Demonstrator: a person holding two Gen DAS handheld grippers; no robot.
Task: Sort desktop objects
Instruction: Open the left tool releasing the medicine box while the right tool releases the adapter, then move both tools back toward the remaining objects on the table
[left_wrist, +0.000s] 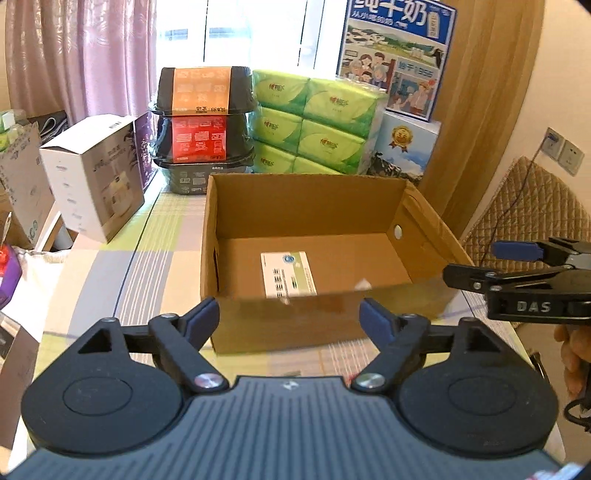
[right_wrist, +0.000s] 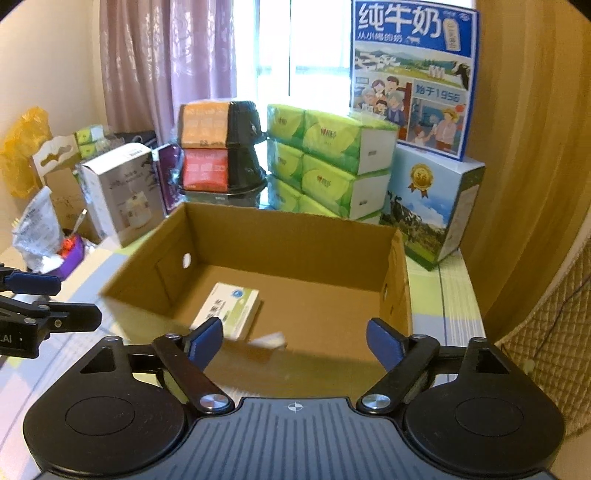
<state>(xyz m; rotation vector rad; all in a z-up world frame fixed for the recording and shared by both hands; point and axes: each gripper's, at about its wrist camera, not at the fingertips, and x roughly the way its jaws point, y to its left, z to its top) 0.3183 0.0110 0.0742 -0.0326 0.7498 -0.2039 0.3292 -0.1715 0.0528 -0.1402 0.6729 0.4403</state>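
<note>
The small white and green box (left_wrist: 288, 274) lies flat on the floor of the open cardboard carton (left_wrist: 424, 236), close to the carton's near wall and a little to its left half. From my right wrist view the same box (right_wrist: 227, 308) is at about 11 o'clock from my right gripper (right_wrist: 294, 341), partly hidden behind the left blue pad. A small white scrap (right_wrist: 271, 339) (I cannot tell what it is) sits at the near edge of the carton.

My left gripper (left_wrist: 289, 319) hangs in front of the near wall of the carton, its fingers spread wide and holding nothing. My right gripper is also released, the two blue pads far apart, with nothing between them. In the left wrist view my right gripper (left_wrist: 517, 266) comes in at 3 o'clock, beside the right wall of the carton.

The carton stands on a table with a pale checked cloth (left_wrist: 110, 280). Behind it, at 12 o'clock, is a stack of green tissue packs (left_wrist: 317, 125); at 11 o'clock black food containers (left_wrist: 201, 125) are stacked with orange and red labels; at 1 o'clock stands a blue milk carton case (right_wrist: 413, 77). At 10 o'clock is a white product box (left_wrist: 92, 177).
</note>
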